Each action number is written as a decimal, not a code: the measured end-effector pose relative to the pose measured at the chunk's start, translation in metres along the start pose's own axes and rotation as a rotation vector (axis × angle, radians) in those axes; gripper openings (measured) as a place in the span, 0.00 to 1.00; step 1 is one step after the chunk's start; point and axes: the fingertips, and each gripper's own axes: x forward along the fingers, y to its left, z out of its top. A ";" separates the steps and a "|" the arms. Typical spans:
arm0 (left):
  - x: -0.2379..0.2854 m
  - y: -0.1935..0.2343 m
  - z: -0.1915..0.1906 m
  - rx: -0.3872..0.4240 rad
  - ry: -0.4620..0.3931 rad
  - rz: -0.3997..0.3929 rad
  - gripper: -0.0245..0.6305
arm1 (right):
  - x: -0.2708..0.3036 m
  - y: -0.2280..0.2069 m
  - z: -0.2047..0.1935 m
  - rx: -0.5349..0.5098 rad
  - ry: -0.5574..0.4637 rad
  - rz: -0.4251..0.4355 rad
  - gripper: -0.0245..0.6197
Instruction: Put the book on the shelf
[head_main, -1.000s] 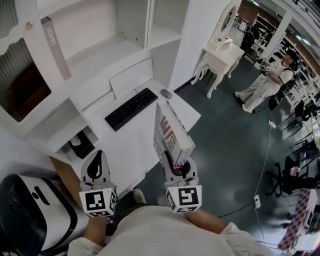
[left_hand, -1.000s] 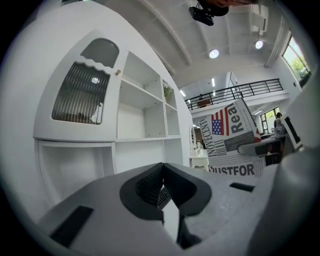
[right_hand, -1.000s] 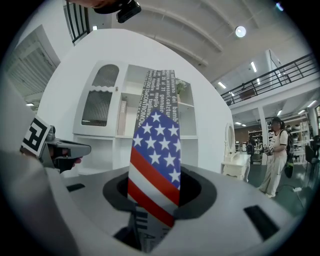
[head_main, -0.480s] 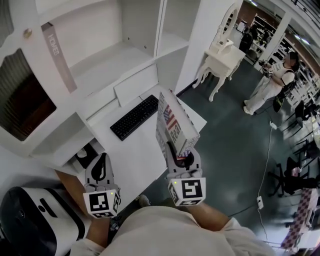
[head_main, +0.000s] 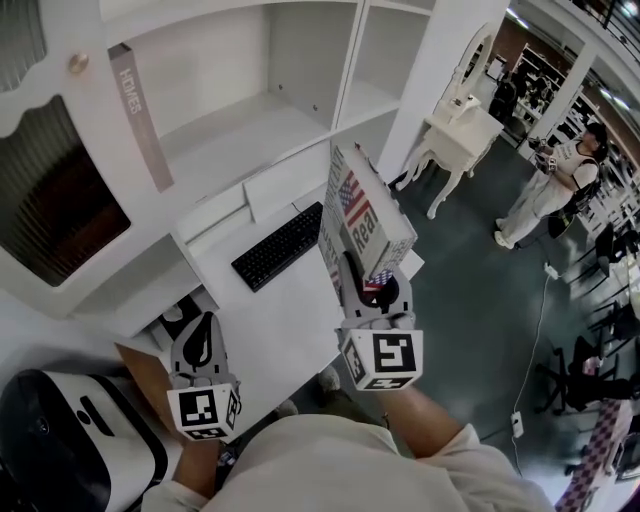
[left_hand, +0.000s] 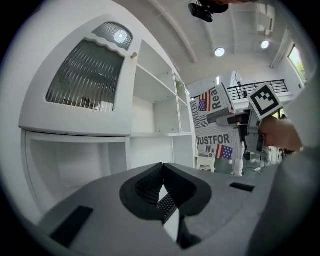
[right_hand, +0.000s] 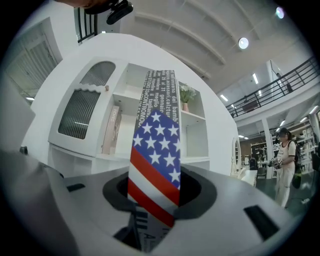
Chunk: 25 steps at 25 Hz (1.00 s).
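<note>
The book (head_main: 362, 222), its cover printed with a stars-and-stripes flag and black lettering, stands upright in my right gripper (head_main: 369, 278), which is shut on its lower edge. It hangs above the white desk (head_main: 262, 312), in front of the white shelf unit (head_main: 262, 118). In the right gripper view the book's flag spine (right_hand: 155, 159) fills the gap between the jaws. My left gripper (head_main: 203, 324) is lower and to the left, shut and empty. The left gripper view shows its tips (left_hand: 161, 176) meeting, and the book (left_hand: 214, 125) off to the right.
A black keyboard (head_main: 279, 246) lies on the desk. A thin pale book (head_main: 140, 118) leans in the wide shelf bay. A white dressing table (head_main: 456, 128) stands to the right, with a person (head_main: 558, 182) beyond it. A black-and-white machine (head_main: 62, 438) sits at the lower left.
My right gripper has lifted the book higher and carried it closer to the shelf unit. The left gripper has edged forward, still shut and empty.
</note>
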 end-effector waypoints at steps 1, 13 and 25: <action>0.001 0.002 0.000 -0.002 0.000 0.009 0.04 | 0.007 0.000 0.005 -0.001 -0.007 0.007 0.28; 0.014 0.013 0.003 -0.019 0.005 0.073 0.04 | 0.079 -0.007 0.068 -0.021 -0.102 0.066 0.29; 0.031 0.012 0.001 -0.034 0.016 0.104 0.04 | 0.129 -0.015 0.103 -0.028 -0.137 0.108 0.28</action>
